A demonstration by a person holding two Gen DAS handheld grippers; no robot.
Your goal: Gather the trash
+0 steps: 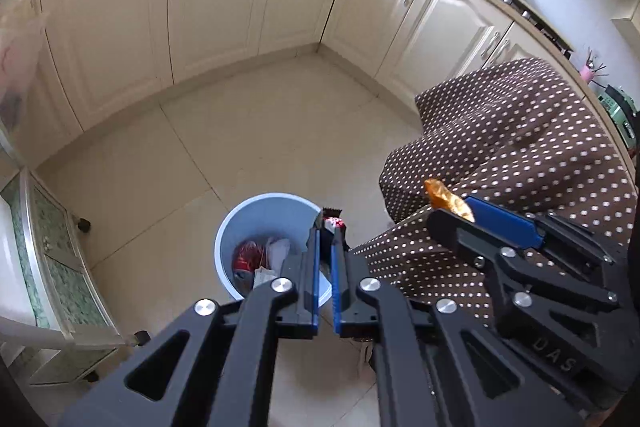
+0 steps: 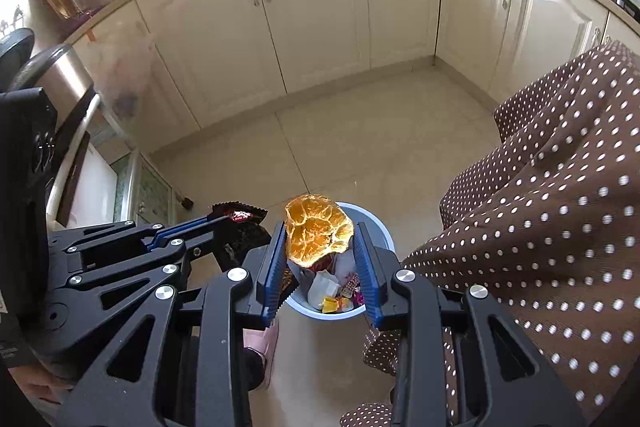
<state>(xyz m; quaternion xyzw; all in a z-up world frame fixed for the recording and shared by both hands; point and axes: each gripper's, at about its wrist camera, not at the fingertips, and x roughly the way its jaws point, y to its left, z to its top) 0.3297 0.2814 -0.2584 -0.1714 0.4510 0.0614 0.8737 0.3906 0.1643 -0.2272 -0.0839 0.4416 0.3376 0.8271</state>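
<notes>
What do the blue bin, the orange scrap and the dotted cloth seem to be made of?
The bin looks like smooth pale-blue plastic: thin even rim, soft sheen. The orange scrap in the right gripper looks like dried citrus peel, glossy and veined, though a crinkled wrapper is possible. The dotted cloth looks like matte woven fabric, hanging in soft folds.

Beige tiled floor (image 1: 248,131); pale blue trash bin (image 1: 256,211) standing on it, wheeled cabinet (image 1: 60,247) beside.

Cream cabinets (image 2: 320,19) line 2 walls above a pale tiled floor (image 1: 248,131).
</notes>
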